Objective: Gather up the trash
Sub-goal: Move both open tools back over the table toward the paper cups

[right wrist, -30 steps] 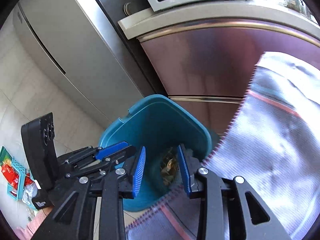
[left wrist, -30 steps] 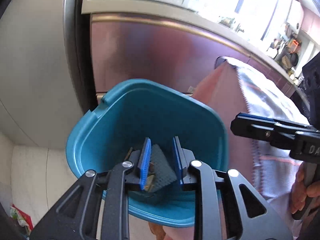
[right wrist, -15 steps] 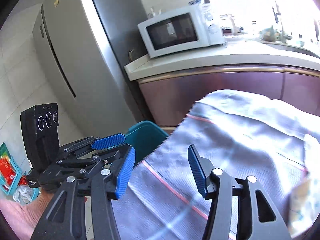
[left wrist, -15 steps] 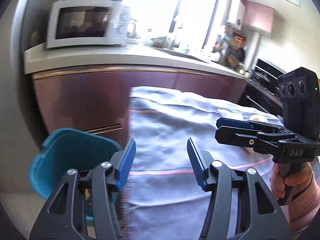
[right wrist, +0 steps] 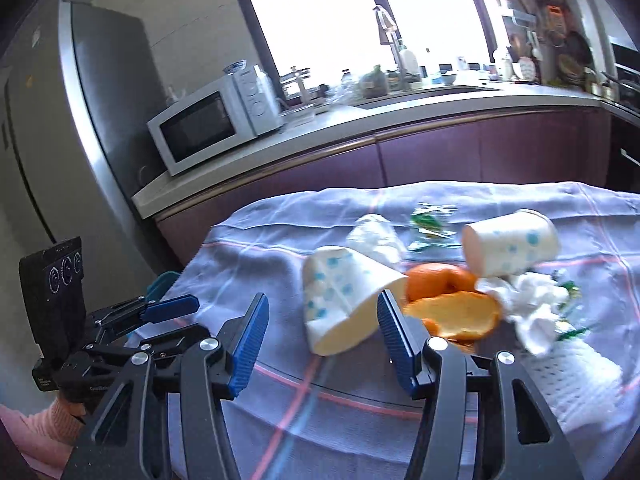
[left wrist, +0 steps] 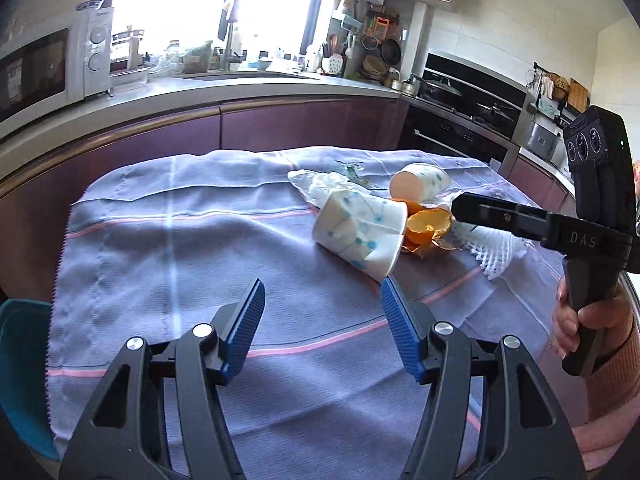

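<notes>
The trash lies in one heap on the far right part of the table (left wrist: 168,216), under its lilac cloth, and everything in it sits ahead of and to the right of both my tongs. Going left to right: the teal bin (left wrist: 22,364) peeks out past the cloth's left edge, well apart from the heap. My left tongs (left wrist: 322,324) hang over bare cloth; their jaws have just been opening, and nothing is between them. The nearest piece to them is the tipped paper cup (left wrist: 360,230), lying on its side with its long axis slanting from upper left to lower right, its open mouth turned towards me. Touching it on the right is the orange peel (left wrist: 428,224), with a crumpled clear wrapper (left wrist: 320,182) and a second tipped cup (left wrist: 420,184) behind, and white foam netting (left wrist: 496,250) furthest right.

My right tongs (right wrist: 320,328) have likewise just been opening and hold nothing. In their own view the near cup (right wrist: 344,300) sits just beyond the gap, slightly right of centre, its rim close to the right pad, the peel (right wrist: 452,312) right behind that pad.

I judge the right tongs nearer, so this cup is theirs, and they would need to close across its slanting wall.
</notes>
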`<act>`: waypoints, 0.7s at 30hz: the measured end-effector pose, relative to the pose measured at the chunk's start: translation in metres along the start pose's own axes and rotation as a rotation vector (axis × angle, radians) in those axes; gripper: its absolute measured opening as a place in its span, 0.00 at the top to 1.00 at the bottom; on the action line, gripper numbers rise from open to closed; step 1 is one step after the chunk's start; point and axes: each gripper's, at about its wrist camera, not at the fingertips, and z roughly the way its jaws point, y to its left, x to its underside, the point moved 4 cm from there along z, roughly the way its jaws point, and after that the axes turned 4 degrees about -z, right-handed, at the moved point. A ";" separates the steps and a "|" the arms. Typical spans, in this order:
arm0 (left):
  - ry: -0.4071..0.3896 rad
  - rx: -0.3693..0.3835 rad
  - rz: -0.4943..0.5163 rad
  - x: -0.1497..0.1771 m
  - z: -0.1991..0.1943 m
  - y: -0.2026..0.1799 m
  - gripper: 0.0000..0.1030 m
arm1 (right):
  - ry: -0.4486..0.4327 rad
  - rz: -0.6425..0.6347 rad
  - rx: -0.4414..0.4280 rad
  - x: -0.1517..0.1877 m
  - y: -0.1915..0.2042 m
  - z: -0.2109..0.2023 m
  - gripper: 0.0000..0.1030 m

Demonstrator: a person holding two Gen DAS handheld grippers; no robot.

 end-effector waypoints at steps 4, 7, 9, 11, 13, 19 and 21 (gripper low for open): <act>0.033 -0.010 0.028 -0.002 0.026 -0.020 0.41 | -0.034 0.045 0.079 0.002 -0.036 -0.016 0.47; 0.056 -0.017 0.035 -0.006 0.041 -0.030 0.40 | -0.055 0.072 0.126 0.003 -0.056 -0.026 0.47; 0.064 -0.019 0.041 -0.007 0.047 -0.035 0.38 | -0.062 0.092 0.148 0.005 -0.069 -0.031 0.47; 0.072 -0.023 0.047 -0.007 0.053 -0.039 0.38 | -0.064 0.112 0.172 0.007 -0.082 -0.035 0.47; 0.086 -0.038 0.056 -0.007 0.060 -0.043 0.38 | -0.068 0.134 0.193 0.010 -0.094 -0.039 0.47; 0.141 -0.088 0.038 -0.008 0.081 -0.044 0.38 | -0.055 0.201 0.236 0.018 -0.125 -0.040 0.47; 0.170 -0.108 0.025 -0.008 0.088 -0.042 0.40 | -0.041 0.227 0.232 0.023 -0.134 -0.036 0.47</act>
